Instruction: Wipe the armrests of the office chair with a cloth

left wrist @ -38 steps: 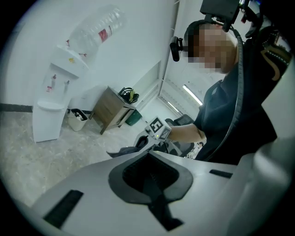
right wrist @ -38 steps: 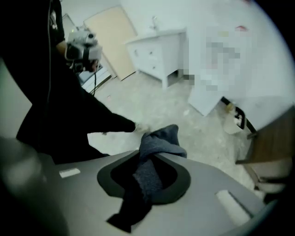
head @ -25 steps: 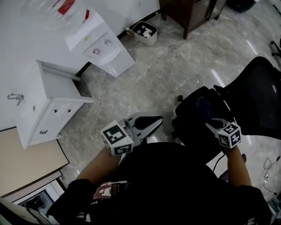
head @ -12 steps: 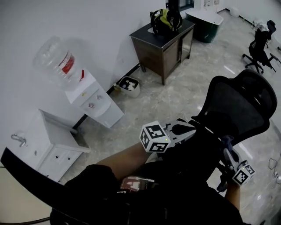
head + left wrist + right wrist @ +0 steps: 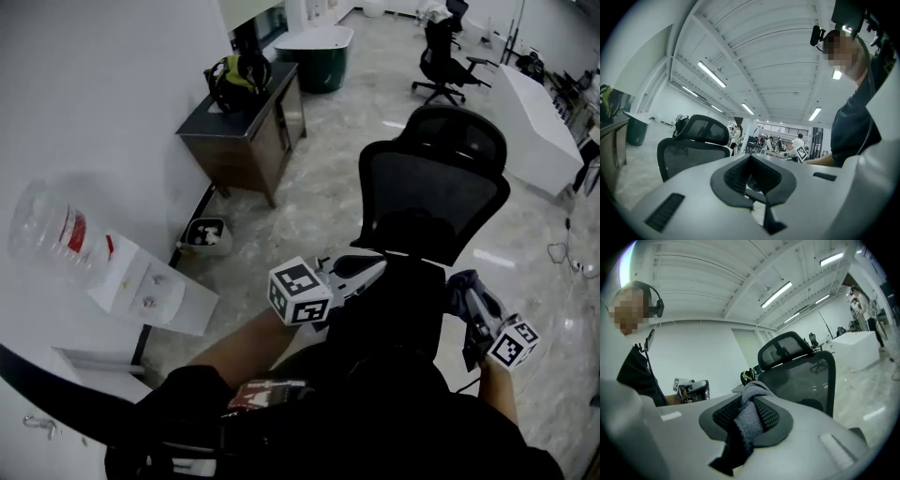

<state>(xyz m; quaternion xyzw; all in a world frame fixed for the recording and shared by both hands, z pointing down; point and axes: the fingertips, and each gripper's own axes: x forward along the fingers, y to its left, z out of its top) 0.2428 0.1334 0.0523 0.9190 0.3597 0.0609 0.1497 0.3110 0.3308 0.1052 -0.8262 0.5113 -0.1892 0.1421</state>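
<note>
The right hand-held gripper (image 5: 466, 291) pinches the grey cloth (image 5: 747, 418), low beside the office chair (image 5: 433, 192) standing straight ahead. Its right-side armrest, not discernible here, is probably nearest. The left hand-held gripper (image 5: 373, 268) is pressed together, empty.

A: Back of the office chair (image 5: 431, 197): black mesh, matt. The cloth (image 5: 749, 420): grey, nubby terry.
B: Logged. The floor (image 5: 319, 202) left of the chair: stone look, glossy. The cabinet (image 5: 246, 141) beyond it: dark wood, dull.
</note>
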